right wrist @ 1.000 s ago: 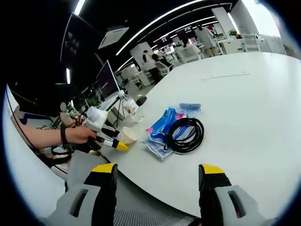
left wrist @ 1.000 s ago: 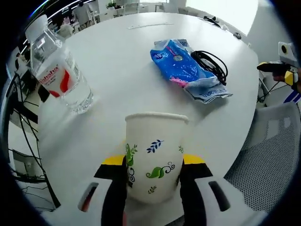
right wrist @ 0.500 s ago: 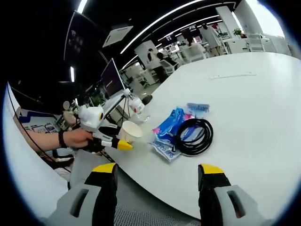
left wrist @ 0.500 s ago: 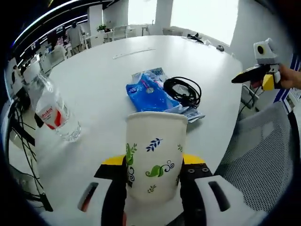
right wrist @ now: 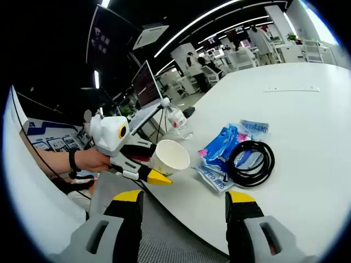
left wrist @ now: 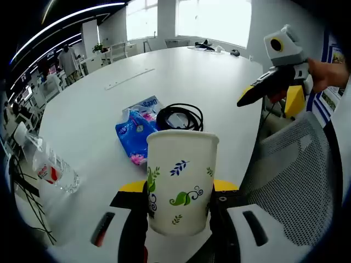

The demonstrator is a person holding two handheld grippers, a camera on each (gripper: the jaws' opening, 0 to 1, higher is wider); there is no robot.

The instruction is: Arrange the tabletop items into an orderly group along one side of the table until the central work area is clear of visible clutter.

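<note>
Above table edge (left wrist: 241, 126), paper cup (left wrist: 181, 186) clamped by left gripper (left wrist: 180, 200); right gripper (right wrist: 181, 205) held wide, empty.

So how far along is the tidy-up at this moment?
Early. Nothing looks grouped yet: the water bottle stands near one edge, apart from the blue packets and coiled black cable in mid-table. In hand: the left gripper clamps the paper cup. The right gripper is open, empty.
</note>
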